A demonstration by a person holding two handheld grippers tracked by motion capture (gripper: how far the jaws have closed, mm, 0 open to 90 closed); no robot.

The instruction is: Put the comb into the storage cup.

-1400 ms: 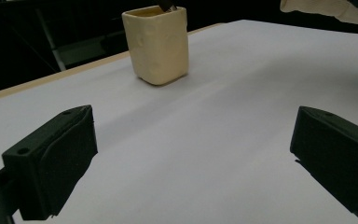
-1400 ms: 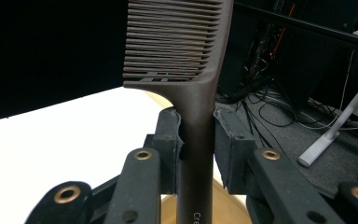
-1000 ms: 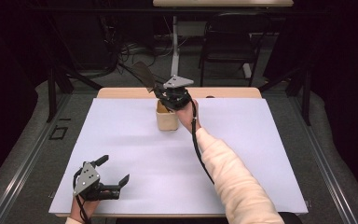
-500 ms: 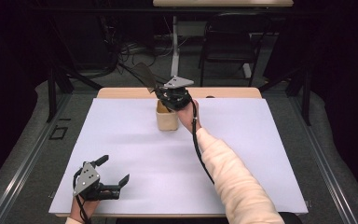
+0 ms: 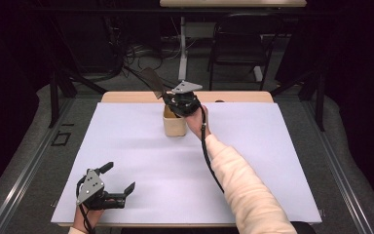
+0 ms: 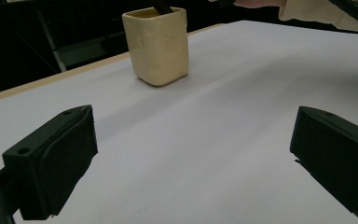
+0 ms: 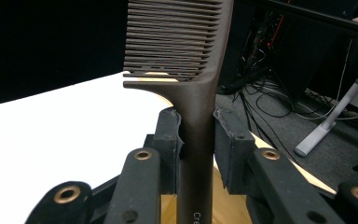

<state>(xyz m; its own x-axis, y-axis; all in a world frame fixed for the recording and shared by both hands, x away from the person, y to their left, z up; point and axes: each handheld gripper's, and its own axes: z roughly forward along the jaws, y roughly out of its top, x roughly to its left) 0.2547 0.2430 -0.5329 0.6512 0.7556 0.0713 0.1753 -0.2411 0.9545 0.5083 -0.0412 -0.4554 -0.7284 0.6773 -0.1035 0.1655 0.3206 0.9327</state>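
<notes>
One cream cup (image 5: 175,124) is counted on the desk (image 5: 272,161), toward its far edge. One dark comb (image 7: 186,70) is counted, standing in that cup. Two claws are counted, the left claw (image 5: 118,184) at the near left and the right claw (image 5: 168,100) at the cup.

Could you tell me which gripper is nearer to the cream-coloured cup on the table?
The right gripper: it sits directly above the cup, clamping a brown comb whose handle reaches down into it. The left gripper rests open, far off at the table's near left edge.

Dark brown comb (image 7: 193,70), handle down in the upright cream square cup (image 5: 174,125) at the table's far middle.
</notes>
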